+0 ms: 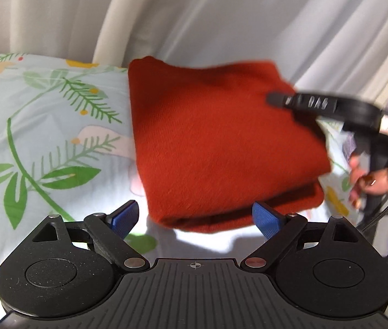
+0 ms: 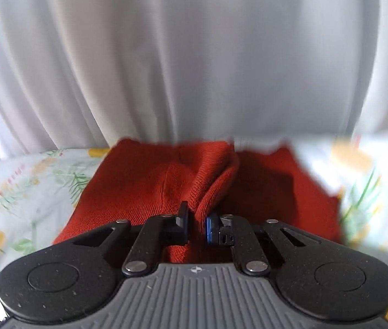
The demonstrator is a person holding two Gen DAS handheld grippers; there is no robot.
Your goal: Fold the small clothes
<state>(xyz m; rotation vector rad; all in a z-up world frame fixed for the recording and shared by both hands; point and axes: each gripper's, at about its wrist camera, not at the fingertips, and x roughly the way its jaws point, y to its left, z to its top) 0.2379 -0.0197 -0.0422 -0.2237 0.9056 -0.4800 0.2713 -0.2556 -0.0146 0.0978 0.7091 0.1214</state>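
Red knit garment (image 1: 221,142) folded on floral sheet (image 1: 43,126) — right gripper (image 2: 197,223) pinching a raised fold; left gripper (image 1: 195,218) spread, empty.

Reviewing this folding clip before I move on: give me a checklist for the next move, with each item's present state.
1. Right hand-held gripper shut on a pinched ridge of the red garment: ok.
2. Left hand-held gripper open, nothing between its pads: ok.
3. Garment lies folded on the floral sheet: ok.
4. Folded edges line up: cannot tell, blurred.
5. Curtain hangs apart from the garment: ok.
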